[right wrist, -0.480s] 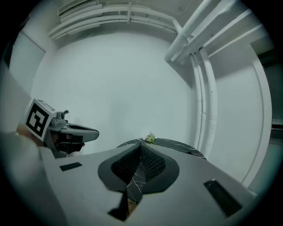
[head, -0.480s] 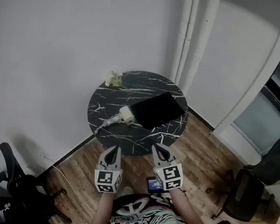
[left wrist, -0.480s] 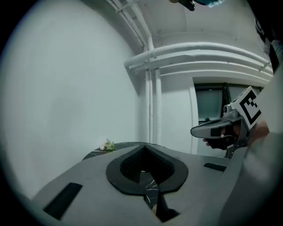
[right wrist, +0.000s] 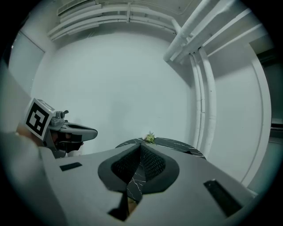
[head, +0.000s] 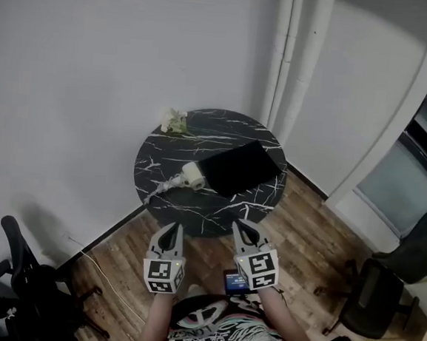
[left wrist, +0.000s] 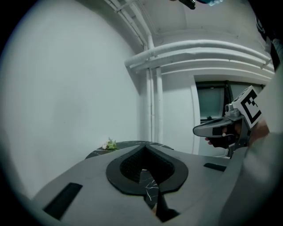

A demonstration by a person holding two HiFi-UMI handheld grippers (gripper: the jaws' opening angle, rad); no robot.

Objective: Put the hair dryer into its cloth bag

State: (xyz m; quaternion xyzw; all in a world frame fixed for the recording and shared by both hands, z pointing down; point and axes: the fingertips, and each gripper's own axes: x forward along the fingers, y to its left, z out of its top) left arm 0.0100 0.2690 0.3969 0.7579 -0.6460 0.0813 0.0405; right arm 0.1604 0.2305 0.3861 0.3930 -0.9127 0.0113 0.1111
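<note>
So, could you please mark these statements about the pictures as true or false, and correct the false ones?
1. The hair dryer lies on the round table beside the black cloth bag. True.
2. The left gripper holds the hair dryer's cord. False: it is shut, empty and short of the table.
3. The right gripper is shut with nothing in it. True.
4. The hair dryer is inside the bag. False: it lies outside it, in plain view.
5. A small sprig of flowers sits at the table's far edge. True.

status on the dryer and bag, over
Shut and empty: left tongs, right tongs, short of the table. On it, hair dryer beside cloth bag, not in yet. Nothing in the way.
</note>
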